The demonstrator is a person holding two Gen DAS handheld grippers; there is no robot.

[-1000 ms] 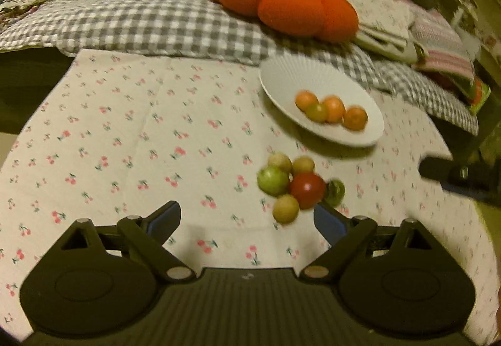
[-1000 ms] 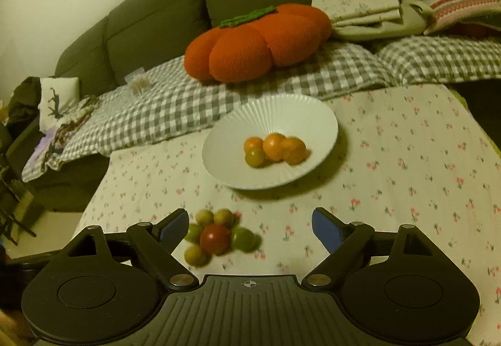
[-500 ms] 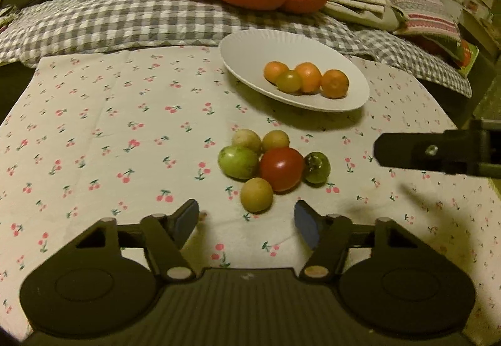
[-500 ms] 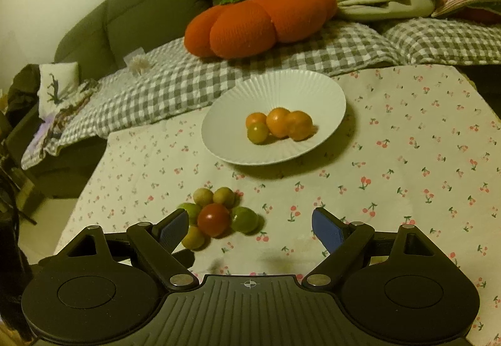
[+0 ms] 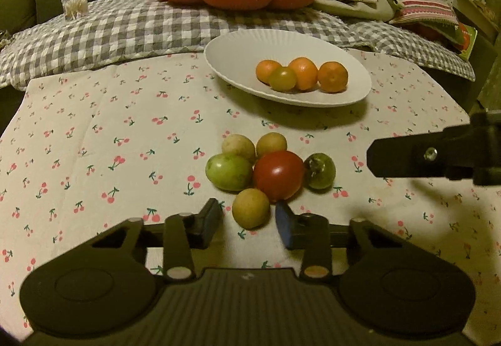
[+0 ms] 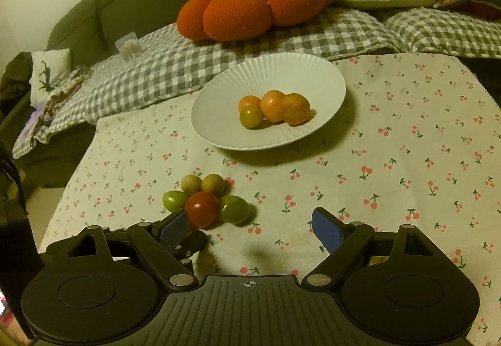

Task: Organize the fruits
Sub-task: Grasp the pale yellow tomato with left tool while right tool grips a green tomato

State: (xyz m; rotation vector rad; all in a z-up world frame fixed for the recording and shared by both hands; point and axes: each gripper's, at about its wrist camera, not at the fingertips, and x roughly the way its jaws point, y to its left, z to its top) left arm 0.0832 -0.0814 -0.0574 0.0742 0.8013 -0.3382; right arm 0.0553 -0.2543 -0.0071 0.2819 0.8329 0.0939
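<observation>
Since the earlier frame your left gripper (image 5: 249,222) has advanced, jaws open astride the nearest yellow fruit (image 5: 250,208) on the tablecloth (image 5: 94,133); right gripper (image 6: 250,228) open, empty. Closing may nudge the touching tomato (image 5: 278,175), scattering the cluster

Both wrist views low, facing sofa, sharing plate (image 5: 225,58)

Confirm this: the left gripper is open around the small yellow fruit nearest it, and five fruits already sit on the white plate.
Not five: the left wrist view shows four fruits on the white plate. The rest holds: the left gripper is open around the small yellow fruit.
</observation>
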